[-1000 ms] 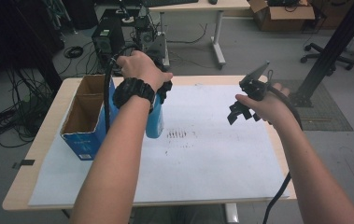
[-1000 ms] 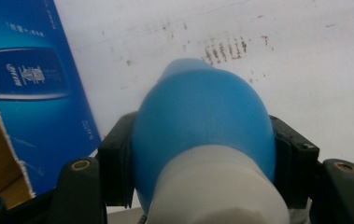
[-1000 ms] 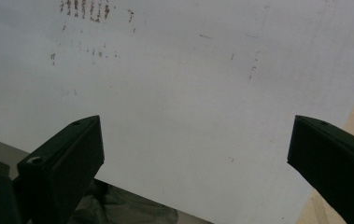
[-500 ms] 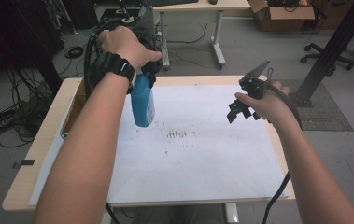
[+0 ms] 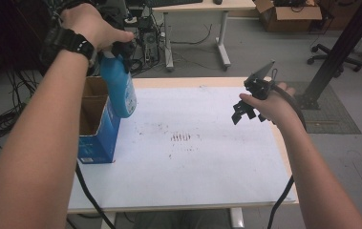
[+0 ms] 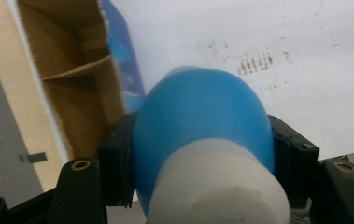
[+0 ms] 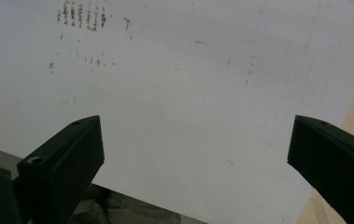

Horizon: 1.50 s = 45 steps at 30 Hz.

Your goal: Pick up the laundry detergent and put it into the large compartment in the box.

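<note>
A blue bottle (image 5: 119, 88) with a white top hangs in the air above the table's left side, next to the open cardboard box (image 5: 95, 125). My left gripper (image 5: 121, 50) is shut on its upper part; in the left gripper view the bottle (image 6: 202, 135) sits between both jaws, with the box (image 6: 72, 79) below and left. My right gripper (image 5: 246, 110) hovers over the table's right side, open, with nothing between its jaws (image 7: 198, 154). Brown smudge marks (image 5: 182, 138) lie at the white sheet's centre.
A white sheet (image 5: 207, 167) covers most of the wooden table (image 5: 178, 82). The blue-sided box stands at the left edge. Beyond the table are a desk with cables, a cardboard carton (image 5: 288, 9) and a black post (image 5: 341, 47).
My left gripper has lifted the blue bottle from the table beside the box up into the air, toward the far left. The right gripper has stayed in place.
</note>
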Available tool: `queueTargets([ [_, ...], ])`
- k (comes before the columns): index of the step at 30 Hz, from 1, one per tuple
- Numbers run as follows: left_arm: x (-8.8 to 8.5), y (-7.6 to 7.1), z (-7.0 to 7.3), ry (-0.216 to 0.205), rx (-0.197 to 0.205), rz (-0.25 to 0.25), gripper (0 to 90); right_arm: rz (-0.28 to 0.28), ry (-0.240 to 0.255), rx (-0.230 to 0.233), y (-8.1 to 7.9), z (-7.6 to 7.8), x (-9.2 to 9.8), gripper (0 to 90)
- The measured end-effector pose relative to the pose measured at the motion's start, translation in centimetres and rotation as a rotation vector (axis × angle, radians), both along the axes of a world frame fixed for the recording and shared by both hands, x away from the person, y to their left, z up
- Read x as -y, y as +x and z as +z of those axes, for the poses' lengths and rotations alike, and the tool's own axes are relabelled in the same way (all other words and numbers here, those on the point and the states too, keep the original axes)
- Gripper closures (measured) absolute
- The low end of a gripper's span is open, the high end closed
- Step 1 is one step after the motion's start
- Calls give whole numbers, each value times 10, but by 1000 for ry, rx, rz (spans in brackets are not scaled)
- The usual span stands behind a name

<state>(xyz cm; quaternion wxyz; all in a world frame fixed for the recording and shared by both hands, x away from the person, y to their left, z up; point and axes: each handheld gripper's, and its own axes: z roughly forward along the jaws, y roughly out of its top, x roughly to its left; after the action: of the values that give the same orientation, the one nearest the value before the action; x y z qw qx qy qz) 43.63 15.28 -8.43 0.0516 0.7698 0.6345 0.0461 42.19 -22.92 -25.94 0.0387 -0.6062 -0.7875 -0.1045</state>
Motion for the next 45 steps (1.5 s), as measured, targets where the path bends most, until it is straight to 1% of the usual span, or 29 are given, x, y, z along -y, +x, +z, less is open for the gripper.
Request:
queueTargets([
  [1,0,0,0,0,0,0,371,0,0,0,0,0,0,38],
  [2,-10,0,2,5,3,10,371,-4,0,1,0,0,0,37],
  [4,-21,0,3,10,3,18,371,-9,-1,-1,0,1,0,37],
  [5,-21,0,3,10,3,18,371,-13,-1,-1,0,1,0,38],
  [6,-32,0,4,9,2,33,371,-15,-3,-1,0,2,0,37],
  [7,-32,0,4,9,2,33,371,-15,-3,-1,0,2,0,37],
  [9,-42,0,5,14,5,45,371,-14,-4,1,0,2,1,38],
  [10,-52,-1,6,21,10,58,371,-19,-5,-1,-1,3,0,37],
  [11,-52,-1,6,21,10,58,371,-17,-5,-1,-1,2,1,37],
  [12,-62,-1,6,28,12,78,371,-17,-5,-3,-1,2,1,38],
  [13,-62,-1,6,28,12,78,371,-17,-5,-3,-1,2,1,38],
  [14,-71,-2,5,35,5,89,371,-23,-6,-5,-1,2,2,38],
  [15,-71,-2,5,35,5,89,371,-27,-6,-7,-1,2,2,38],
  [16,-79,-3,3,38,4,97,371,-29,-6,-8,-1,2,2,38],
  [19,-86,-3,0,37,6,109,371,-31,-6,-9,-1,3,2,38],
  [21,-92,-3,-7,36,0,112,371,-30,-4,-7,-1,3,0,38],
  [23,-94,-3,-9,36,-5,114,371,-28,-4,-7,-1,4,0,38],
  [28,-101,-3,-24,29,-15,115,371,-27,-6,-8,-2,3,-2,38],
  [29,-103,-2,-30,26,-22,116,371,-26,-5,-10,-2,2,-2,38],
  [30,-103,-2,-30,26,-22,116,371,-26,-5,-10,-2,2,-2,38],
  [33,-105,-1,-46,19,-39,113,371,-28,-7,-12,-3,-1,-3,38],
  [34,-105,-1,-46,19,-39,113,371,-29,-7,-12,-3,-1,-3,38],
  [35,-105,0,-50,17,-42,113,371,-26,-10,-13,-3,-2,-3,39],
  [37,-107,1,-62,9,-56,120,372,-26,-10,-14,-4,-3,-3,39],
  [38,-107,1,-62,9,-56,120,371,-26,-10,-14,-4,-3,-3,39],
  [39,-109,2,-70,3,-59,119,371,-25,-12,-16,-4,-5,-3,39],
  [40,-109,2,-70,3,-59,119,371,-25,-12,-16,-4,-5,-3,39],
  [41,-110,3,-76,5,-62,117,371,-25,-15,-21,-4,-6,-3,39],
  [45,-112,4,-88,12,-64,110,371,-22,-14,-22,-4,-8,-4,39],
])
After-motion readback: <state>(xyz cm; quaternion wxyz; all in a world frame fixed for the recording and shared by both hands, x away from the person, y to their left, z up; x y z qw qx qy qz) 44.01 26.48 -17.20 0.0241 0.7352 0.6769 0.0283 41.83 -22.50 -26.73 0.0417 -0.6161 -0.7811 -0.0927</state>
